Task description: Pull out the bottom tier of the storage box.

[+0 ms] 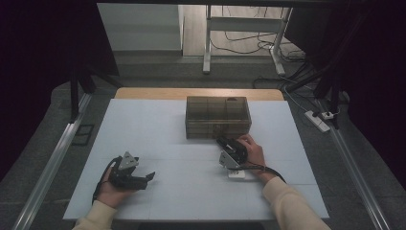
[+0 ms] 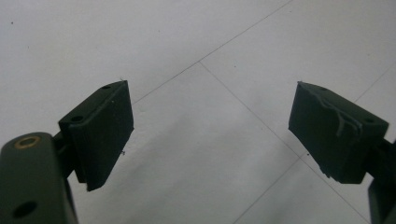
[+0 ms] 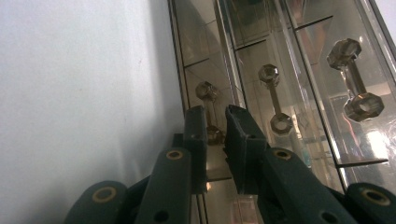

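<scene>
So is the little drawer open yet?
Not yet. Nothing looks done: the brown box seems to have its drawers all shut. In hand: the right tool has its jaws either side of one drawer handle, though I can't tell if it's squeezing. The left tool waits open over the table. Left to do: probably pulling that drawer out.

A smoky, see-through box (image 1: 218,116) is sitting toward the far middle of the white table (image 1: 158,139), long side facing the person. It is being shown as a drawer unit: its top is divided by partition lines into compartments, and three drawer fronts (image 3: 261,70) are being seen in the right gripper view, each fitted with a clear dumbbell-shaped handle (image 3: 275,98). The drawers are all sitting shut. A small dark item (image 1: 232,99) is resting on the box's far right top.
</scene>
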`<state>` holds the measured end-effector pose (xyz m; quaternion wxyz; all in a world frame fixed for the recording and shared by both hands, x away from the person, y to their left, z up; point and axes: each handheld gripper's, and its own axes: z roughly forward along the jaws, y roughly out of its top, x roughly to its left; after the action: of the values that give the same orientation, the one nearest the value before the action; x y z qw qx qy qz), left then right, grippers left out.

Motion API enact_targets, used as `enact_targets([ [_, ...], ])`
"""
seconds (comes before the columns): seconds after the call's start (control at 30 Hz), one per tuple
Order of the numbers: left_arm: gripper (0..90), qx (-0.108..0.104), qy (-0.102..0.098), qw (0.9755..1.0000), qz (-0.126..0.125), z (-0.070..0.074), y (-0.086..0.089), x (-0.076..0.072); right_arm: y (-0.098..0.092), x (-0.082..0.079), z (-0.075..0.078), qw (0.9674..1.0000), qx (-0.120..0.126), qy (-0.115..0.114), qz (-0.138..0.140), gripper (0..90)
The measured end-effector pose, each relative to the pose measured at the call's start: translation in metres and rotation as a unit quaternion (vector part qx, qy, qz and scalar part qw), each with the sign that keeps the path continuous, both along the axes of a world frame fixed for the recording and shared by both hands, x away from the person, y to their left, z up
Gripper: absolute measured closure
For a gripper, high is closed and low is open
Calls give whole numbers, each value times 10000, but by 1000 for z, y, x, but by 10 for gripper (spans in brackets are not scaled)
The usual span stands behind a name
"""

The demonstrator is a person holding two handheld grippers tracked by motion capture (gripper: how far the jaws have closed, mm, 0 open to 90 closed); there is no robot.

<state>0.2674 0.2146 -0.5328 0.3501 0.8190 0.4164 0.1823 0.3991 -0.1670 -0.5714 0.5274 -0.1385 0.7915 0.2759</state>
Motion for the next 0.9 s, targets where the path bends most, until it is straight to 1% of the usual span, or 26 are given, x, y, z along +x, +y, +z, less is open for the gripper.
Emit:
enact_targets([
  [0.17, 141, -15, -5, 10000, 8, 0, 0, 0, 0, 0, 0, 10000, -55, -48, 33, 775],
  [0.27, 142, -14, -10, 10000, 6, 0, 0, 0, -2, 1, 1, 10000, 65, 67, 30, 777],
  [0.3, 141, -17, -7, 10000, 6, 0, 0, 0, -2, 1, 1, 9999, 127, 85, 77, 783],
  [0.33, 142, -17, -6, 10000, 7, 0, 0, 0, -3, 1, 2, 9999, 61, 90, 61, 787],
  [0.4, 142, -13, -2, 10000, 5, 0, 0, 0, -3, -1, 2, 9999, 48, 77, 71, 794],
  [0.43, 141, -10, -1, 10000, 4, 0, 0, 0, -3, 0, 1, 9998, 103, 88, 131, 794],
  [0.5, 141, -4, -3, 10000, 2, 0, 0, 0, -3, -1, 2, 9999, 49, 90, 114, 792],
  [0.57, 141, -2, 0, 10000, 4, 0, 0, 0, -3, -1, 2, 9999, 22, 72, 81, 787],
  [0.6, 142, -6, 1, 10000, 2, 0, 0, 0, -2, 0, 1, 9999, 62, 63, 104, 783],
  [0.67, 141, -4, 0, 10000, -1, 0, 0, 0, -1, 0, 0, 9999, 5, -34, 106, 778],
  [0.7, 141, 1, -2, 10000, 2, 0, 0, 0, -1, -1, 0, 9999, -68, -67, 63, 775],
  [0.73, 141, 5, -1, 10000, 2, 0, 0, 0, 0, 0, -1, 9999, -70, -91, 62, 772],
  [0.77, 141, 10, -1, 10000, 4, 0, 0, 0, 0, 1, -1, 9998, -79, -138, 118, 772],
  [0.83, 141, 6, -3, 10000, 3, -1, 0, 0, 0, 0, -2, 9995, -176, -231, 102, 772],
  [0.9, 141, 8, 0, 10000, 7, 0, 0, 0, 0, 0, -2, 9995, -183, -219, 121, 772],
])
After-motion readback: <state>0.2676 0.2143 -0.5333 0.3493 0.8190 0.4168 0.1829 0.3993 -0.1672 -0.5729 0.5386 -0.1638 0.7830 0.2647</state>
